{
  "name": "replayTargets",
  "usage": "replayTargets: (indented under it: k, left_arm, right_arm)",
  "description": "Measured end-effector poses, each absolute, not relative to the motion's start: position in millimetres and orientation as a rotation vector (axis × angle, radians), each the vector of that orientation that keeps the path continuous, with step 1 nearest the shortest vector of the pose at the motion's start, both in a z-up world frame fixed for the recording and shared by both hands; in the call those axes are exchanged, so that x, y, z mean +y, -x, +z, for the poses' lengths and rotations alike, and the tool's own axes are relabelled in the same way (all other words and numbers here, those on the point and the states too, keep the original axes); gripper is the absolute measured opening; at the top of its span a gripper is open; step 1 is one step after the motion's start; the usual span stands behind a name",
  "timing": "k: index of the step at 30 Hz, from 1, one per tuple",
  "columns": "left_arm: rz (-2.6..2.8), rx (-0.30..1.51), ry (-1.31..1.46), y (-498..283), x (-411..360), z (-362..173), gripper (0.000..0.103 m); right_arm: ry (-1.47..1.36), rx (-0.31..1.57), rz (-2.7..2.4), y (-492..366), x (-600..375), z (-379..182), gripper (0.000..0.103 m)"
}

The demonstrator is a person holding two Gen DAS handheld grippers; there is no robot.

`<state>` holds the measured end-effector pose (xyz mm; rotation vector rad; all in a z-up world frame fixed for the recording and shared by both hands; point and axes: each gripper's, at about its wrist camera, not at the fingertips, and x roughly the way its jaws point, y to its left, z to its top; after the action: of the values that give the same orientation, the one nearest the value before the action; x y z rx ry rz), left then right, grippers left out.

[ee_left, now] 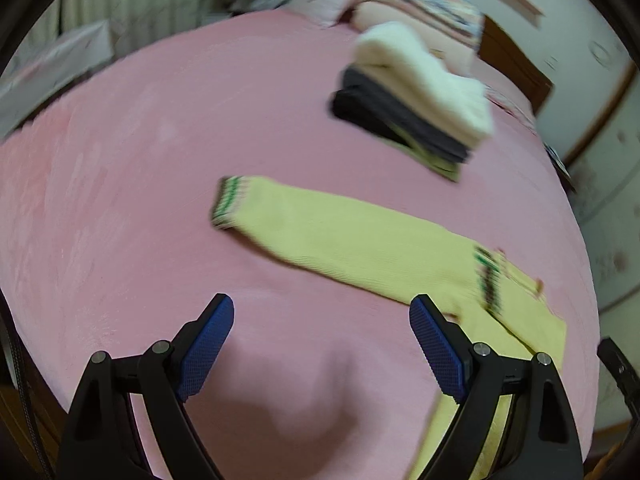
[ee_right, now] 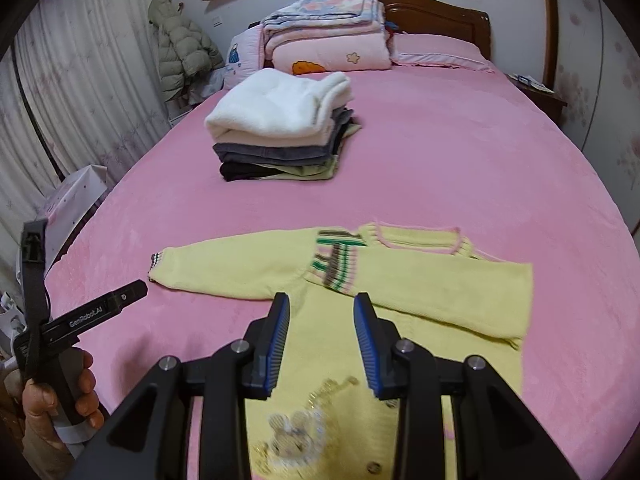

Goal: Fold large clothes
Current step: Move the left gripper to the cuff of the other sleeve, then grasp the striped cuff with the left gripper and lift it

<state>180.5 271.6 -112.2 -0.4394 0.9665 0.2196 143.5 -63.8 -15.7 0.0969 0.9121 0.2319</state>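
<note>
The yellow sweater [ee_right: 400, 312] lies flat on the pink bed [ee_right: 460, 152], nearer than the folded stack [ee_right: 280, 128]. Its collar points toward that stack, its long axis running away from the person. One sleeve is folded across the chest; the other stretches out sideways. Left tongs [ee_left: 322, 344] spread wide and empty; right tongs [ee_right: 322, 340] partly apart, pinching nothing. A careless grab at the outstretched sleeve could drag the body askew and undo the fold.

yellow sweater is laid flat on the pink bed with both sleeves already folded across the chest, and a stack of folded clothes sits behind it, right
Not quite: only one sleeve of the yellow sweater is folded across the chest. The other sleeve lies stretched out on the pink bed, as the right wrist view shows. The stack of folded clothes does sit behind it.
</note>
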Motion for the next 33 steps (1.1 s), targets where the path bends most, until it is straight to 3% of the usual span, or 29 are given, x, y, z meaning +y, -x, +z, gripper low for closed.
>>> replayTargets:
  k: [9,14,17,19,20,22,33]
  left_arm:
    - [0.209,0.922,0.785,-195,341,-184,0.089]
    - [0.218,0.864,0.831,-213,353,-203,0.086]
    - [0.221,0.864,0.821,-230,352,-207,0.062]
    - [0.211,0.886,0.833,-243,352,-212,0.021]
    - [0.218,0.897,0.836,-248,350,-215,0.013]
    - [0.231,0.895,0.832,-252,347,-213,0.007]
    - [0.021,0.746,0.549,-273,241,-102,0.006]
  right_arm:
    - [-0.069,0.964,0.24,-172,-25,-51,0.033]
    - [-0.06,1.003,0.241,-182,-14,-70,0.033]
    - [-0.075,1.026,0.239,-186,-15,-81,0.033]
    - [-0.084,1.042,0.233,-188,-17,-88,0.033]
    - [-0.088,1.048,0.23,-189,-19,-91,0.033]
    - [-0.097,1.056,0.222,-189,-24,-95,0.033]
    - [-0.194,1.032,0.137,-190,-80,-97,0.033]
